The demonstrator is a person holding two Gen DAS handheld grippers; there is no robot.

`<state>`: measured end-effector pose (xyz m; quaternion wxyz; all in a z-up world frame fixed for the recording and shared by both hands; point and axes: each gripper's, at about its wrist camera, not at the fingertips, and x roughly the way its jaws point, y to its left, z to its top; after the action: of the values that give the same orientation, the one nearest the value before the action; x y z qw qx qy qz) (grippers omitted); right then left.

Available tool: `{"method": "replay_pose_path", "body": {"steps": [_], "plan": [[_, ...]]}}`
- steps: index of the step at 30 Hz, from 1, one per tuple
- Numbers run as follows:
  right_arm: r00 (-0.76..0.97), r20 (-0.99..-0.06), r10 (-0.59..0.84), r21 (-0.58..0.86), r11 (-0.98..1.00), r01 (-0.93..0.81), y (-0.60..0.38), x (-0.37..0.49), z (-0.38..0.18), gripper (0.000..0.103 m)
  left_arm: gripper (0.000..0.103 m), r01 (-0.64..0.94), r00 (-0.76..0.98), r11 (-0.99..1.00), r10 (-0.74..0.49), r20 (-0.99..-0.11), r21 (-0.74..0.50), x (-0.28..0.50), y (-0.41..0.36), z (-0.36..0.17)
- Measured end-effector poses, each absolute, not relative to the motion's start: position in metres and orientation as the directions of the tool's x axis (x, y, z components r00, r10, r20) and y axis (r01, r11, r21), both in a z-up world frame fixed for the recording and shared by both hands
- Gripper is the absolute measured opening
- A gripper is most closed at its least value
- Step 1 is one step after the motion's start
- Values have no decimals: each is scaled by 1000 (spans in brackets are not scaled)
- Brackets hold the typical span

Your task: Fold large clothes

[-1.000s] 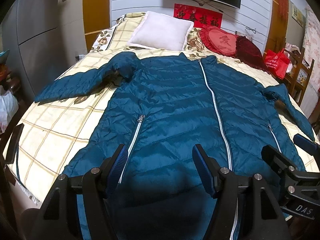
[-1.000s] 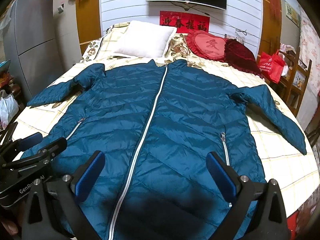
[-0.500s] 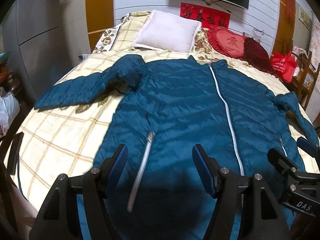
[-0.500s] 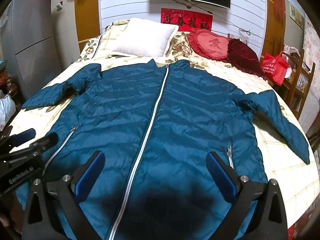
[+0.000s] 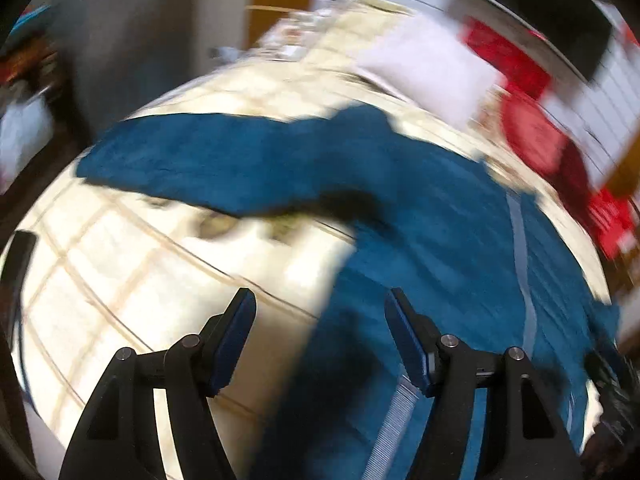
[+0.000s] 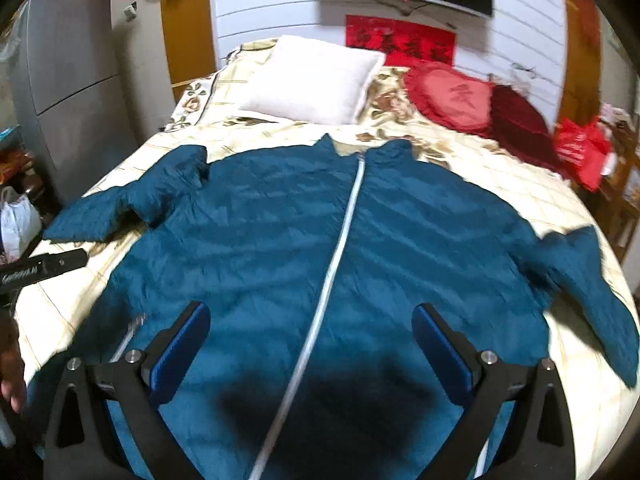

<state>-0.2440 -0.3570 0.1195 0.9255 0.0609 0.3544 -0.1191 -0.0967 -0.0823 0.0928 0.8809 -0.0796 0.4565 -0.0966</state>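
the blue puffer jacket [image 6: 320,248] lies spread flat, front up, on the bed [image 6: 500,184], collar toward the white pillow [image 6: 316,80] and hem toward the person, its long axis marked by the white zipper [image 6: 340,256] running straight away from the right gripper [image 6: 310,344]. that gripper hovers over the lower middle of the jacket, jaws spread wide with nothing between them. the left gripper [image 5: 320,336] is also spread and empty; its view is blurred, but it looks across the jacket's side edge toward the sleeve [image 5: 208,164], which stretches out sideways over the checked bedspread. that sleeve is nearer the left gripper, so the first fold probably starts there, bringing the sleeve in over the body. the opposite sleeve [image 6: 592,292] trails toward the bed's far edge, on the right gripper's side. nothing lies on the jacket; red cushions [image 6: 476,100] and the pillow sit well clear beyond the collar.
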Motion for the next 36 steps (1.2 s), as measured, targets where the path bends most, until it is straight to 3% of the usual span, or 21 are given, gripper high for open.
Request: {"method": "replay_pose_path", "body": {"steps": [5, 13, 16, 20, 23, 25, 27, 36], "plan": [[683, -708, -178, 33, 958, 283, -379, -192, 112, 102, 62, -89, 598, 972, -121, -792, -216, -38, -10, 80], [665, -729, -165, 18, 965, 260, -377, -166, 95, 103, 62, -476, 579, 822, 26, -815, -312, 27, 117, 37], [655, -740, -155, 21, 967, 253, -377, -159, 88, 102, 62, -537, 575, 782, 65, -816, -316, 36, 134, 24], [637, -751, -177, -5, 965, 262, -380, -150, 81, 102, 62, -539, 557, 798, 98, -825, -269, 54, 134, 12], [631, -753, -188, -8, 961, 276, -385, -146, 80, 102, 39, -516, 599, 801, 82, -796, -305, 67, 136, 13], [632, -751, -191, -7, 960, 281, -387, -147, 79, 102, 17, -508, 604, 797, 58, -795, -328, 71, 137, 13], [630, -753, -193, -9, 959, 283, -387, -146, 78, 102, 10, -483, 618, 800, 23, -786, -356, 72, 135, 16], [630, -751, -199, 1, 953, 302, -391, -153, 82, 102, 8, -177, 763, 881, -159, -627, -439, 33, 67, 102]]}}
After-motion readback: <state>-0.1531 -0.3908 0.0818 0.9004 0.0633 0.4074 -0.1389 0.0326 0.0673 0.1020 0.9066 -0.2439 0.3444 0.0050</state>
